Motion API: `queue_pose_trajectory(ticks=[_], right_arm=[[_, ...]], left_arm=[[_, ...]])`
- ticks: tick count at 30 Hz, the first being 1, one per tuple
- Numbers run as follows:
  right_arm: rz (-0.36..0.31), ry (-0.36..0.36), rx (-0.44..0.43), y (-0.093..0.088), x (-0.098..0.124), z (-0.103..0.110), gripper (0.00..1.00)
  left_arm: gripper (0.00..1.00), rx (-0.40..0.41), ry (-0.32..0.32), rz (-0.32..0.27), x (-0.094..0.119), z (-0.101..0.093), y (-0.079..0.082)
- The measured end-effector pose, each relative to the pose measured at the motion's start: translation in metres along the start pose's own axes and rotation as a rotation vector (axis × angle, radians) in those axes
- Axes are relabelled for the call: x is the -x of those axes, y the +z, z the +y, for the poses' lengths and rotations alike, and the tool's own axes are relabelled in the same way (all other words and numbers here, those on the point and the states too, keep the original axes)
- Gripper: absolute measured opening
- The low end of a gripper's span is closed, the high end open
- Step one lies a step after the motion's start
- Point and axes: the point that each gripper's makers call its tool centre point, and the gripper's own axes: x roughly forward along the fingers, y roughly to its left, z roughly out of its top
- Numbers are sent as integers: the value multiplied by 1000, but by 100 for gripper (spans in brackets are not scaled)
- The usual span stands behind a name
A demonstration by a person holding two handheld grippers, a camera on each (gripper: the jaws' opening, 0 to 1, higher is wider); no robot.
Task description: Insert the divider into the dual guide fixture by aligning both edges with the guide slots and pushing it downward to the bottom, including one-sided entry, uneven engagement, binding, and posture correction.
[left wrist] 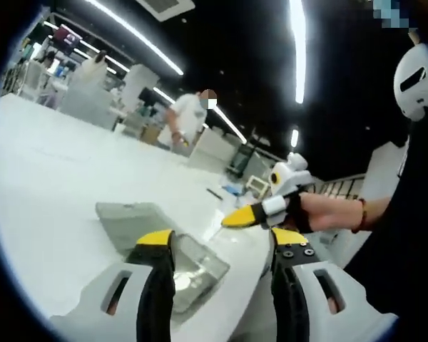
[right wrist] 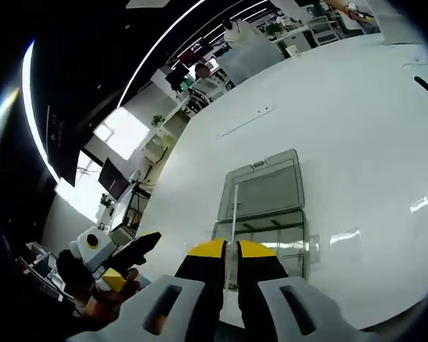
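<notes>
Yellow-tipped fingers [left wrist: 155, 242] of the left gripper [left wrist: 221, 246] stand wide apart in the left gripper view, with nothing between them. Beyond and partly behind the left finger lies the clear fixture [left wrist: 192, 274], a see-through box resting on the white table [left wrist: 50, 185]. A grey flat panel [left wrist: 132, 217], apparently its lid or a tray, lies on the table touching the fixture's far side. The fixture sits nearer the left finger than the right one, which hangs past the table's edge. The right gripper [left wrist: 237, 216] comes in from the right, held in a gloved hand [left wrist: 299, 210]; its yellow tip points toward the fixture from just above the table. Whether its jaws hold anything cannot be told from here. A person [left wrist: 189, 117] stands at the far side of the table.

In the right gripper view, the right gripper's fingers [right wrist: 208, 251] are nearly together, pinched on a thin clear divider [right wrist: 234, 214] that stands on edge and runs up from between the tips. The divider stands within the clear fixture [right wrist: 271, 239], just beyond the fingertips, close to its left wall. The grey flat panel [right wrist: 264, 189] lies beyond the fixture, touching it, on the white table [right wrist: 357, 128]. The left gripper [right wrist: 132, 260] shows at lower left, well apart from the fixture, in a gloved hand [right wrist: 85, 285].
</notes>
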Motion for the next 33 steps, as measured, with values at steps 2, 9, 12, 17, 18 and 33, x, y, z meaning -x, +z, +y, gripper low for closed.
queue_pose_trajectory(ticks=[2,9,12,17,18,33], right_arm=[[6,0,2,-1,-4,0,0],[21,-43,14,-4,-9,-11,0],[32,-71,26,-4,-11,-16,0],[57,-113,71,-8,-15,-19,0],[60,-124,81,-9,-15,-20,0],[99,-194,148,-20,-23,-29,0]], left_arm=[[53,0,1,4,-1,1,-1],[60,-17,0,22,-3,2,-6],[61,-21,1,25,-4,3,-7],[70,-58,17,36,-5,7,-6],[71,-64,19,38,-5,8,-6],[92,-97,68,31,2,18,-8]])
